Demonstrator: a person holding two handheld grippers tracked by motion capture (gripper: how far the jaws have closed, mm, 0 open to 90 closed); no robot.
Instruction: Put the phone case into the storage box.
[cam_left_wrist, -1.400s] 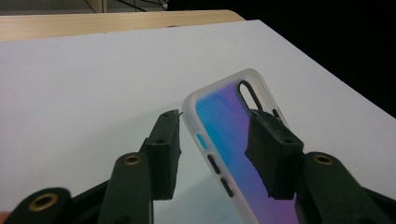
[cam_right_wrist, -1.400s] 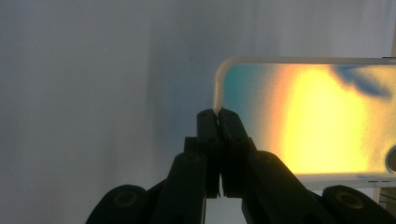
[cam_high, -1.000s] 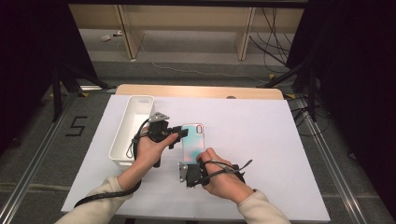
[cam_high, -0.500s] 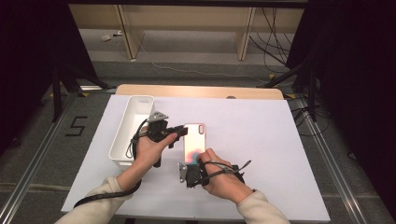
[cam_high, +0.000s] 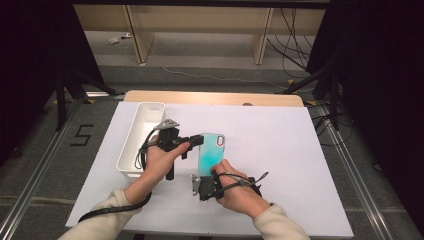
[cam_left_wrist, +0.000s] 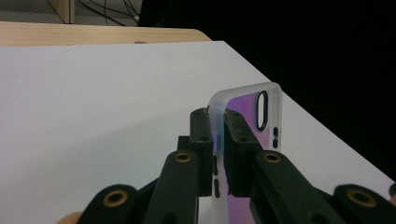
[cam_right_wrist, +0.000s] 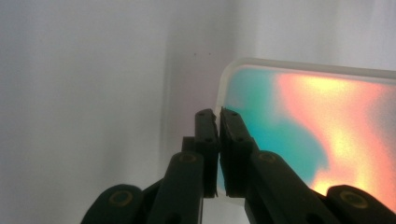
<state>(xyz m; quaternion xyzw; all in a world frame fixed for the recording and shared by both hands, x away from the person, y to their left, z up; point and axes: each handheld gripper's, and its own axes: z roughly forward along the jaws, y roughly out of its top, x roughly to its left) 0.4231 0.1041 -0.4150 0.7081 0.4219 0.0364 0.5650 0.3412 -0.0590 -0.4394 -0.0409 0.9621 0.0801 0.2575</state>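
The phone case (cam_high: 210, 152) is the landmark here: a translucent shell with an iridescent back that reads teal in the high view, purple in the left gripper view (cam_left_wrist: 243, 140) and teal running into orange-pink in the right gripper view (cam_right_wrist: 322, 135). It is on the white counter (cam_high: 300, 165), about mid-width, with its camera cutout at the far end; whether it lies flat or is lifted a little off the surface cannot be told from above, though the left gripper view shows it standing up on edge from the pads

At the case's left long edge, near the camera end, the left tool (cam_left_wrist: 218, 140) has just been closing and now pinches the frosted rim between its two black pads. The lower run of that edge is hidden behind the pads and their linkage. In the high view the left tool (cam_high: 196, 141) comes in from the left of the case, held by the left hand (cam_high: 162, 160), whose fingers cover most of its body

At the case's near end, the right tool (cam_right_wrist: 217, 122) is pressed together on the rim at a corner; only a sliver of clear edge shows between the pads. From above the right tool (cam_high: 212, 176) is largely covered by the right hand (cam_high: 240, 192), so the contact itself is hard to make out there

Left of the case, beyond the left hand, stands a long white tray (cam_high: 131, 145), its near end partly hidden by the wrist. Beyond the case, a wooden strip (cam_high: 215, 97) borders the far side of the counter
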